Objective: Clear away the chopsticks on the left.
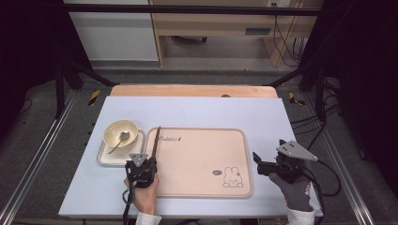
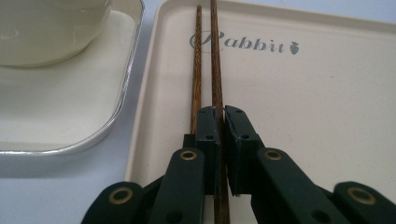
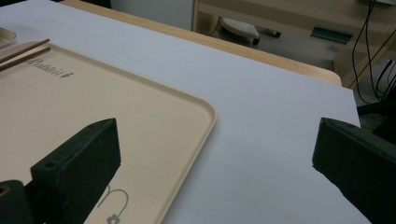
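Here the left gripper [image 2: 223,112] has its fingers clamped on one of two dark brown wooden chopsticks [image 2: 215,56] along the beige rabbit-print tray's [image 2: 299,116] left edge; right gripper [image 3: 212,158] fingers wide apart over the table [image 3: 261,121].

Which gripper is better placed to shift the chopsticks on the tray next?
Left. The left gripper is already shut on one of the chopsticks at the tray's left edge; the right gripper hangs open off its right side.
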The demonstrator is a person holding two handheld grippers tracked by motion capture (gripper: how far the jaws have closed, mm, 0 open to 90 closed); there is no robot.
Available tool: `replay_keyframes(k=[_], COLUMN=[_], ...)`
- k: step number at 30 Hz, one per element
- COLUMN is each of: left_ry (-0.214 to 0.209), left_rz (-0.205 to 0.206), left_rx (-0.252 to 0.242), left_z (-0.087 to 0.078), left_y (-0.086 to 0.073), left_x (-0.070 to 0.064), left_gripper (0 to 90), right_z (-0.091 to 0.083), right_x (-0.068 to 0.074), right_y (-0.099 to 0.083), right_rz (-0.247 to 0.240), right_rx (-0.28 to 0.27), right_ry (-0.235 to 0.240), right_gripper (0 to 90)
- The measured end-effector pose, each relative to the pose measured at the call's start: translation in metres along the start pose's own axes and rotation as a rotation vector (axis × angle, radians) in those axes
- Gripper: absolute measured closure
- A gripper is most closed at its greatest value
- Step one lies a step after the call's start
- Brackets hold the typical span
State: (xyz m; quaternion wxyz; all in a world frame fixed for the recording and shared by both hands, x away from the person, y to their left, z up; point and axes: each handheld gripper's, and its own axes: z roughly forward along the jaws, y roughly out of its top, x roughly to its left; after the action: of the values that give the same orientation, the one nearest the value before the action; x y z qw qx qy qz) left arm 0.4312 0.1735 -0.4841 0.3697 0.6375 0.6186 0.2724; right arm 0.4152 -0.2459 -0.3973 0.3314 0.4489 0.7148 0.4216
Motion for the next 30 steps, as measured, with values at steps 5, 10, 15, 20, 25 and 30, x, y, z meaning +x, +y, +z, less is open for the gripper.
replay_keyframes(k=[5, 10, 15, 20, 25, 30], left_ry=[0.012, 0.024, 0.028, 0.028, 0.027, 0.016], left_rz=[0.012, 0.048, 0.041, 0.055, 0.041, 0.05], left_rx=[0.012, 0.04, 0.042, 0.042, 0.042, 0.033], left_z=[0.0002, 0.0018, 0.0019, 0.0018, 0.0017, 0.0006], left_y=[-0.0003, 0.0015, 0.0014, 0.0017, 0.0015, 0.0019], left_x=[-0.0016, -0.0016, -0.0031, -0.0023, -0.0034, -0.0025], left_gripper=[84.7, 84.6, 84.5, 84.1, 82.6, 81.6], right_z=[0.0002, 0.0003, 0.0002, 0.0003, 0.0003, 0.0002], right_x=[0.0, 0.0001, 0.0001, 0.0002, 0.0002, 0.0004], right_y=[-0.0001, -0.0002, -0.0002, -0.0002, -0.0003, -0.0004], right_rz=[-0.003, -0.004, -0.004, -0.006, -0.009, -0.014], right_rx=[0.002, 0.001, 0.002, 0.002, 0.002, 0.003], right_ry=[-0.001, -0.003, -0.003, -0.004, -0.004, -0.004], right_gripper=[1.3, 1.3, 1.3, 1.3, 1.3, 1.3])
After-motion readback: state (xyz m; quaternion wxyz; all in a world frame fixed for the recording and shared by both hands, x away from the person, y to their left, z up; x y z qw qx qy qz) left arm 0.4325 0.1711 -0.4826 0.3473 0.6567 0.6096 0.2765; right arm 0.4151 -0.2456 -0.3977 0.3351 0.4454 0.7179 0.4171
